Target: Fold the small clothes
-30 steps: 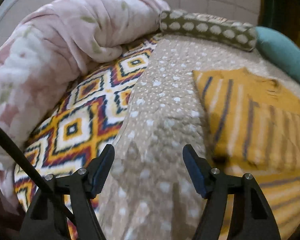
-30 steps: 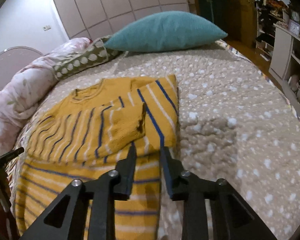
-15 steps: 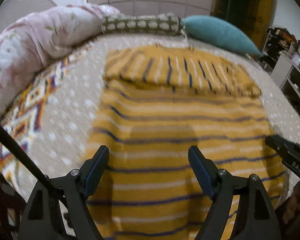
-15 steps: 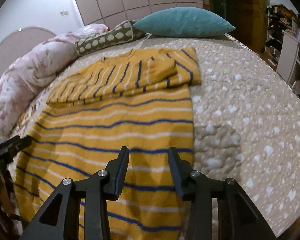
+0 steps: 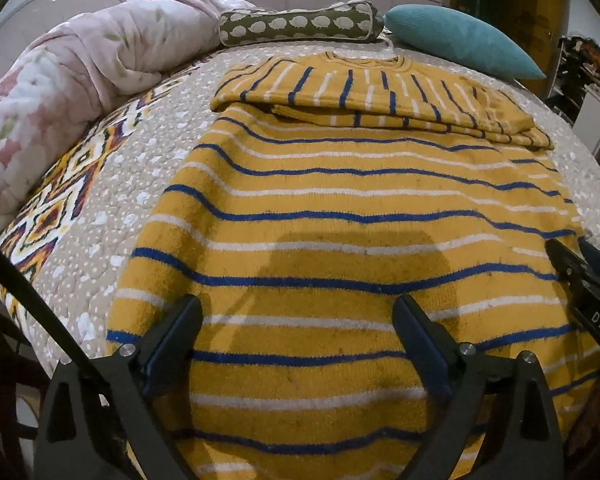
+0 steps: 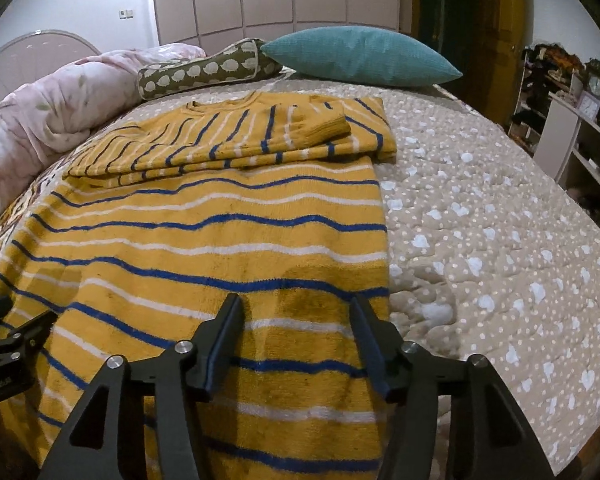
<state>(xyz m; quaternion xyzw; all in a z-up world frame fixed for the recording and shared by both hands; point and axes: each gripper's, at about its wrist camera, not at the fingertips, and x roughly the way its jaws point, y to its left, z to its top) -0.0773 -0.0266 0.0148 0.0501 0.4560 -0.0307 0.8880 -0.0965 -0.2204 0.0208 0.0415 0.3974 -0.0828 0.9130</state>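
Both tongs spread over the striped sweater

Only the left wrist view shows the diamond-patterned blanket (image 5: 60,204) along the bed's left side; only the right wrist view shows the shelves (image 6: 572,136) beyond the bed's right edge and the wide bare stretch of dotted beige bedspread (image 6: 500,220).

One yellow sweater (image 5: 340,216) with blue and white stripes lies flat on the bed, its sleeves folded across the chest near the collar, its hem toward the cameras. Behind it sit one teal pillow (image 6: 360,56), one olive bolster (image 5: 300,26) with pale blobs, and one rolled pink floral duvet (image 5: 72,92).

The left tongs (image 5: 296,336) stand spread wide above the lower part of the sweater, nothing between the pads; they have just been opening. The right tongs (image 6: 296,332) are also parted, having just been opening, and hang over the sweater's right side near its edge, gripping nothing. Each pair shows at the margin of the other's view.

The sweater's right edge runs straight, with open bedspread beside it. Its left edge lies near the patterned blanket, with a narrower strip of bedspread between, and the duvet crowds that side.
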